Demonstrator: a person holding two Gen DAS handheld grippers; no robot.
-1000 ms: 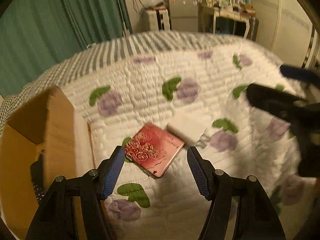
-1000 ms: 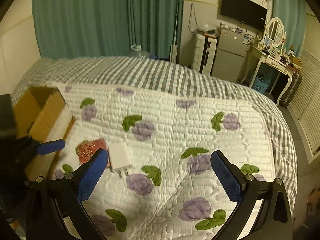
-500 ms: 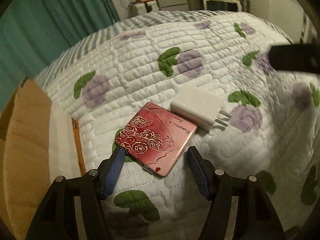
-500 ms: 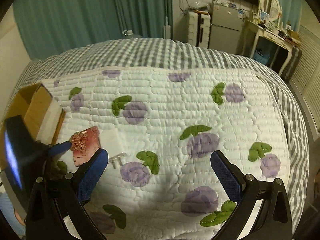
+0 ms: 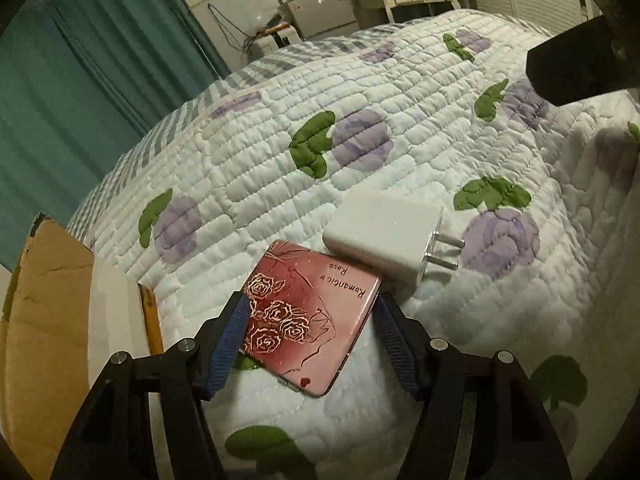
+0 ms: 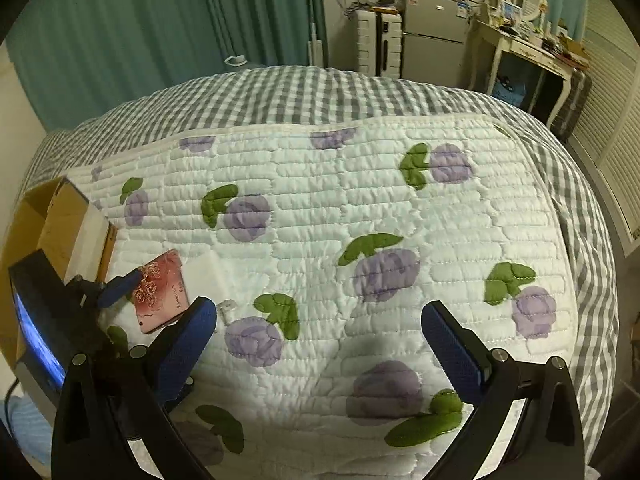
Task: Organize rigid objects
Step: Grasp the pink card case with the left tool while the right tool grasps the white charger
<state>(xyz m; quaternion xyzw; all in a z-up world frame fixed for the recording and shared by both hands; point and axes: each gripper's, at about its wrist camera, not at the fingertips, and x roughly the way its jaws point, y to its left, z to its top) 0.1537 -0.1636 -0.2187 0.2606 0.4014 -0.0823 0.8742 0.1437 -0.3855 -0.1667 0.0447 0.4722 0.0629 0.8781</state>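
Note:
A flat pink case with gold roses lies on the quilted bed cover. My left gripper is open, with its blue pads on either side of the case's near end; contact is unclear. A white plug-in charger lies just behind the case, touching it, prongs pointing right. In the right wrist view the case and charger sit at the left, with the left gripper over the case. My right gripper is open and empty above the quilt.
An open cardboard box stands at the left edge of the bed, also in the right wrist view. The quilt lies over a grey checked sheet. A fridge, drawers and a dressing table stand beyond the bed.
My left gripper has moved down and forward to the pink case, so its pads now flank the case. The right gripper has stayed open and shifted slightly.

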